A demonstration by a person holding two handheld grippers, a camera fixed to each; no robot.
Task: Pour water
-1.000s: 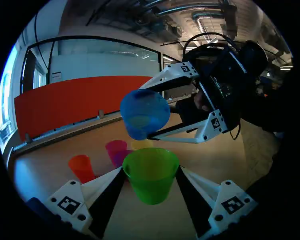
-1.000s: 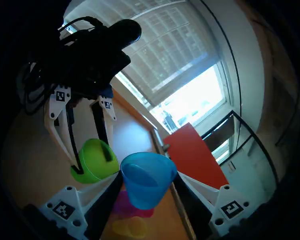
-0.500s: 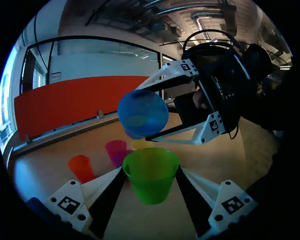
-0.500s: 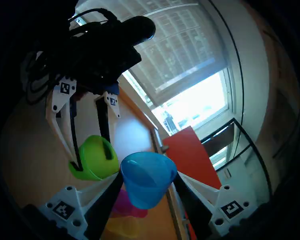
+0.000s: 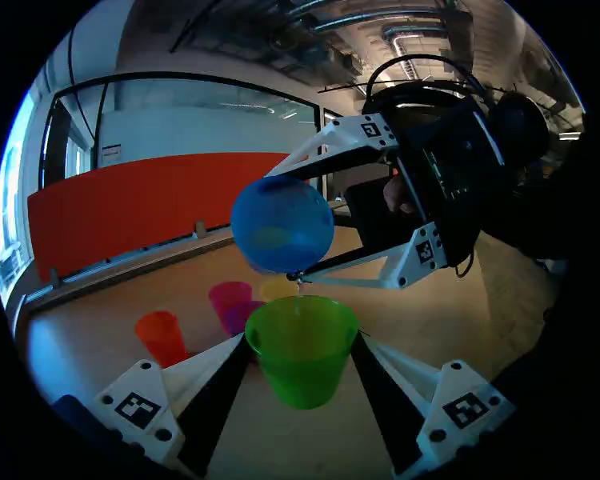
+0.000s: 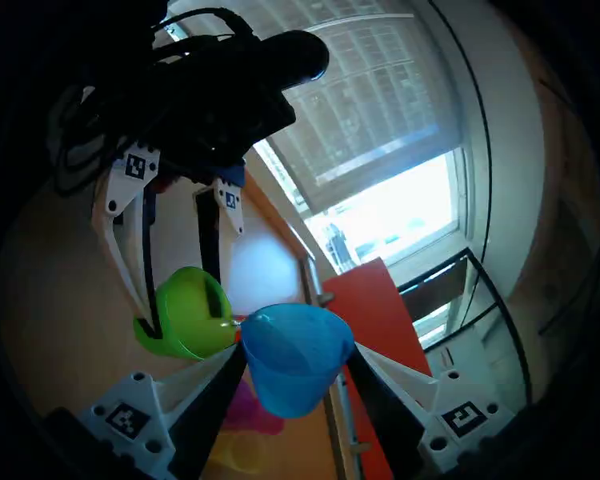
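The wooden surface (image 5: 460,320) lies below both tools. The right gripper (image 6: 294,376) grasps a blue cup (image 5: 282,226), tipped steeply with its rim just above the upright green cup (image 5: 302,336) clamped in the left gripper (image 5: 298,364). Spare orange (image 5: 162,336), pink (image 5: 230,302) and yellow (image 5: 280,288) cups stand beyond. A small drop (image 5: 298,281) hangs at the blue rim, so pouring seems to be starting. The next move likely needs more tilt, with the rims aligned and the green cup level.

Yellow plastic cup (image 5: 278,288) peeks out between the blue plastic cup (image 5: 282,226) and the green plastic cup (image 5: 302,348) in the left gripper view. Whatever hangs at the blue lip (a drop? a trickle?) is too small to tell. Right gripper view: pink plastic cup (image 6: 250,402), blurred, half hidden behind the blue one.
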